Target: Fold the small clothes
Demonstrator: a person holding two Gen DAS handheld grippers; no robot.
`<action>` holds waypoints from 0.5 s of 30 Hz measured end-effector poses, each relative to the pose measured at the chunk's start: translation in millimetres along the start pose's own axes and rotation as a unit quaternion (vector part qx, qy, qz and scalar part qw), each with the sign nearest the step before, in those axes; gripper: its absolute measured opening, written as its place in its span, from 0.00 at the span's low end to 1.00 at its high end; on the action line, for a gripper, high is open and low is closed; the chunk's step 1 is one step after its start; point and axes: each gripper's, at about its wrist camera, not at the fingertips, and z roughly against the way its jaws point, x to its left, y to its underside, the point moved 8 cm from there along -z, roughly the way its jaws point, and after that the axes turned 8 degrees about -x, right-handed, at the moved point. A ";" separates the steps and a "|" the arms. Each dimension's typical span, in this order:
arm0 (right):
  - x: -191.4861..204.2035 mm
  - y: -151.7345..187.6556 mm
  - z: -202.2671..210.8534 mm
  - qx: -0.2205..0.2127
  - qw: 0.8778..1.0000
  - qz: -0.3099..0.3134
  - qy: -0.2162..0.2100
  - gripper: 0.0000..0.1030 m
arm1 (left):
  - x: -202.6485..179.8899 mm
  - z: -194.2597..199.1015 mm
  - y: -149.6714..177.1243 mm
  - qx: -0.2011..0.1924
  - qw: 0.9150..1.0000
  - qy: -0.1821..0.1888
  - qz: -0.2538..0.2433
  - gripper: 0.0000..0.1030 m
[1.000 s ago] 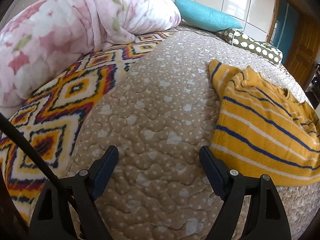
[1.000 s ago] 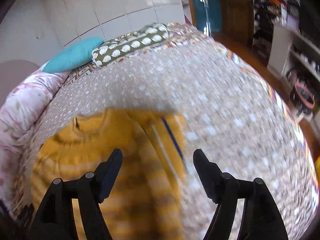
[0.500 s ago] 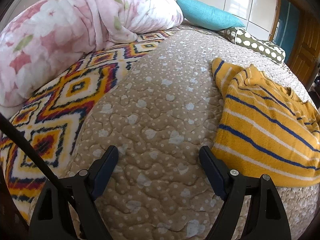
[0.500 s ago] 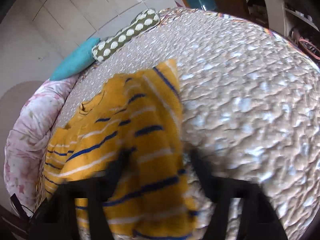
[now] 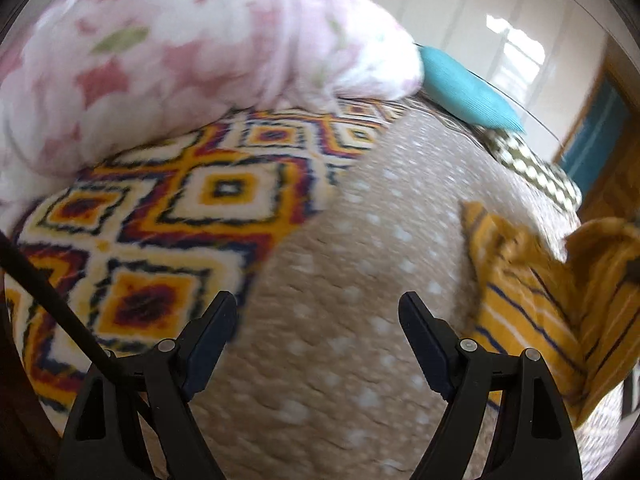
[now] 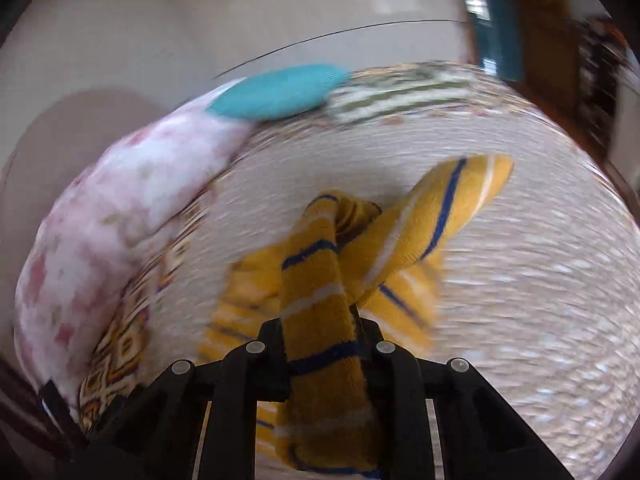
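Right gripper [image 6: 322,328] has just been closing and now clamps a fold of the sweater [image 6: 320,300], lifting it off the bed [image 6: 520,280], where it lay flat a second ago. Left gripper [image 5: 318,320] hangs released over the quilt, sweater beside it. Fold looks just started.

Open left claw [image 5: 318,322] above quilt [image 5: 340,280]

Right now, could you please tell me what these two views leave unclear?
- Right wrist view: the mustard-yellow striped knit sweater hides the right hand-held gripper pads; its hem is cut off below.
- Left wrist view: motion blur smears the sweater; the right edge crops it.
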 end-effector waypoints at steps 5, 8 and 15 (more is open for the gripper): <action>63.9 60.5 -82.6 0.083 0.992 0.095 0.019 0.22 | 22.0 -4.7 -4.8 0.010 0.999 0.008 0.050 0.80; 85.3 67.8 -87.5 0.066 0.985 0.153 0.039 0.29 | 22.0 -2.1 -7.3 0.006 0.999 0.009 0.046 0.80; 109.8 78.3 -64.8 0.094 0.980 0.162 -0.059 0.57 | 18.9 -1.0 -6.3 0.006 0.999 0.016 0.046 0.80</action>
